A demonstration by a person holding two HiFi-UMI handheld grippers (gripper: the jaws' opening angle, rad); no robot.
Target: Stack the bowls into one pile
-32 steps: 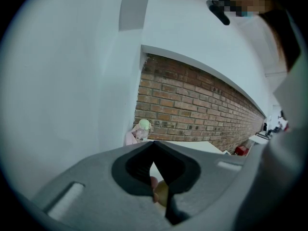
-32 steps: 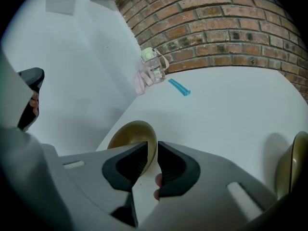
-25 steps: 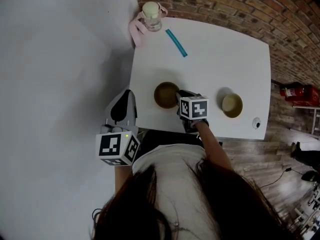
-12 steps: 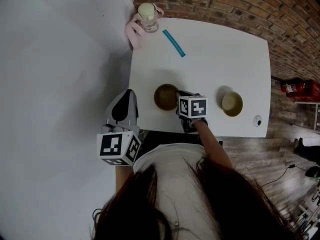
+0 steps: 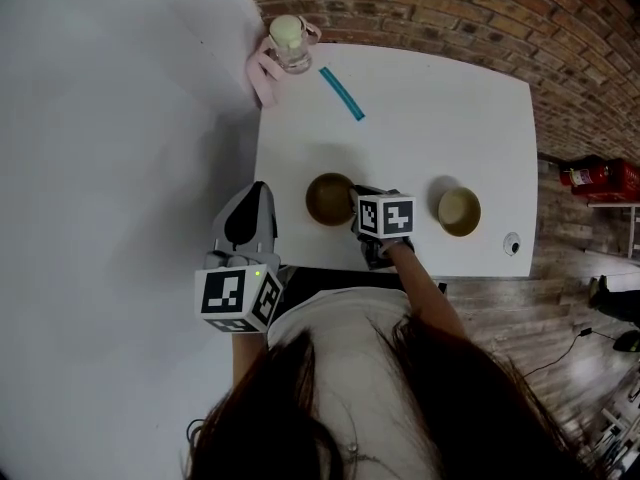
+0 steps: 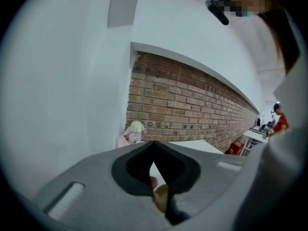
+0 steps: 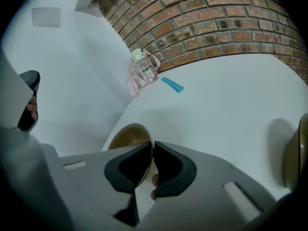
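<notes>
Down by the lower left edge of the white table [image 5: 430, 118] in the head view sits the dark brown bowl [image 5: 331, 198], and the right gripper [image 5: 360, 206] has its jaws pinched on that bowl's right rim. The paler bowl [image 5: 459, 211] stands well apart to the right along the same edge, with nothing touching it. The left gripper [image 6: 154, 143] hangs off the table's left side, jaws pressed together on nothing. At the table's upper left corner a clear bottle [image 5: 288, 43] stands against something pink [image 5: 262, 73], with a teal stick [image 5: 342, 93] lying near.
</notes>
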